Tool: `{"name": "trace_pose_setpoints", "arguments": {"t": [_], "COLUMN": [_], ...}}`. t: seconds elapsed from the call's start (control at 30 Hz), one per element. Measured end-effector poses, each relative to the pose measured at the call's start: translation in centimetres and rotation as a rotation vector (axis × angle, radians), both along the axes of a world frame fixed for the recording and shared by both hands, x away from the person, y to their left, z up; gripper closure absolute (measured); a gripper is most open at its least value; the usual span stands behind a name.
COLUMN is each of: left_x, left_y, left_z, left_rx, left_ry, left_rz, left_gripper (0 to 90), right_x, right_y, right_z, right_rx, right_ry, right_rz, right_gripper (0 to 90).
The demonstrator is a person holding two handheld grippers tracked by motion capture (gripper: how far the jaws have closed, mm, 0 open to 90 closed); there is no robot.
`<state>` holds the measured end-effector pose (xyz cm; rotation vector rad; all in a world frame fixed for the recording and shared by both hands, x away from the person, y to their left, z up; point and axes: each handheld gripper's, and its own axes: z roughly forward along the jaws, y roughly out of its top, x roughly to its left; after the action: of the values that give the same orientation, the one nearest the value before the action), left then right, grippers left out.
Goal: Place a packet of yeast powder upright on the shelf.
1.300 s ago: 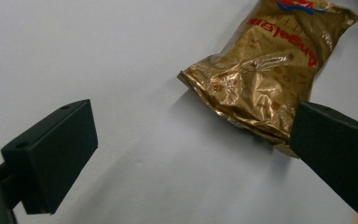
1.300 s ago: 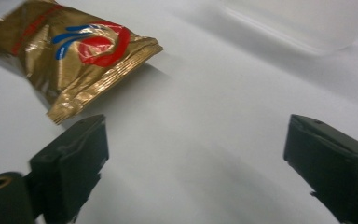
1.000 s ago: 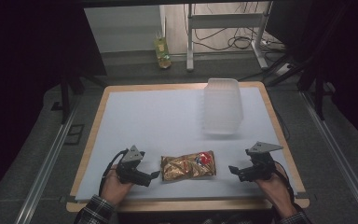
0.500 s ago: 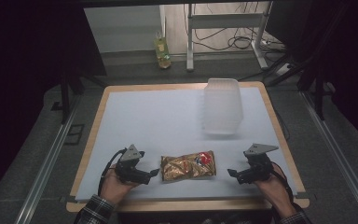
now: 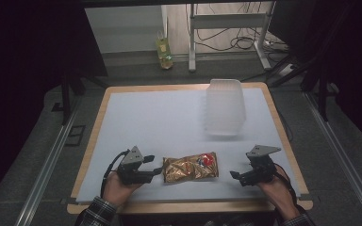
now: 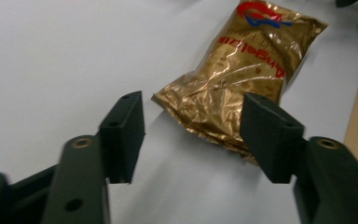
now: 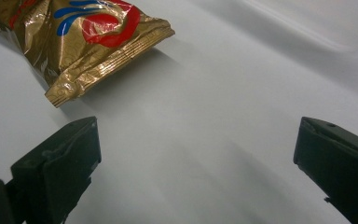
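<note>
Left gripper (image 6: 191,135): jaws just closing, half open around the gold snack bag (image 6: 242,79) end (not pinching yet).
Right gripper (image 7: 196,158): wide open, holding nothing.
Left to do: grab, lift.

So the snack bag (image 5: 190,166) lies flat on your table (image 5: 169,117), near the front edge, right between your two grippers. Your left gripper (image 5: 156,171) sits just beside the bag's left end, your right gripper (image 5: 234,176) a bit apart from its right end. Farther back, toward the right, there's a plastic container (image 5: 225,107) on the table, well apart from the bag.
</note>
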<state>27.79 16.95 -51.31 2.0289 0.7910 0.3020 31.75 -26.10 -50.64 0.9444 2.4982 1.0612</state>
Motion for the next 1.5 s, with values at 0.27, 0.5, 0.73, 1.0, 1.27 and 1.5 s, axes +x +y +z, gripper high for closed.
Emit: {"name": "trace_pose_setpoints", "arguments": {"t": [0.27,0.5,0.73,1.0,1.27,1.5], "left_x": [-0.2,0.0,0.3,1.1,1.3,0.6], "left_y": [-1.0,-2.2,-3.0,-4.6,-3.8,-3.4], "left_z": [0.3,0.3,-0.1,-1.7,-2.2,-2.5], "left_rx": [-0.005,0.009,-0.015,0.04,0.051,0.071], "left_ry": [0.0,0.014,0.03,0.067,0.09,0.094], "left_rz": [-0.038,-0.048,-0.064,-0.088,-0.067,-0.043], "left_gripper": [64.3,80.7,89.4,89.4,89.9,90.0], "right_x": [-0.1,-0.1,-0.1,-0.2,-0.3,-0.5], "right_y": [0.2,0.3,0.4,0.8,1.0,1.2], "right_z": [-0.1,-0.1,-0.2,-0.3,-0.2,0.2], "right_rx": [-0.016,-0.024,-0.031,-0.048,-0.06,-0.046], "right_ry": [0.001,-0.002,-0.006,-0.006,-0.006,0.019], "right_rz": [0.01,0.016,0.022,0.037,0.046,0.071], "right_gripper": [0.6,0.6,0.6,0.8,1.1,1.4]}}
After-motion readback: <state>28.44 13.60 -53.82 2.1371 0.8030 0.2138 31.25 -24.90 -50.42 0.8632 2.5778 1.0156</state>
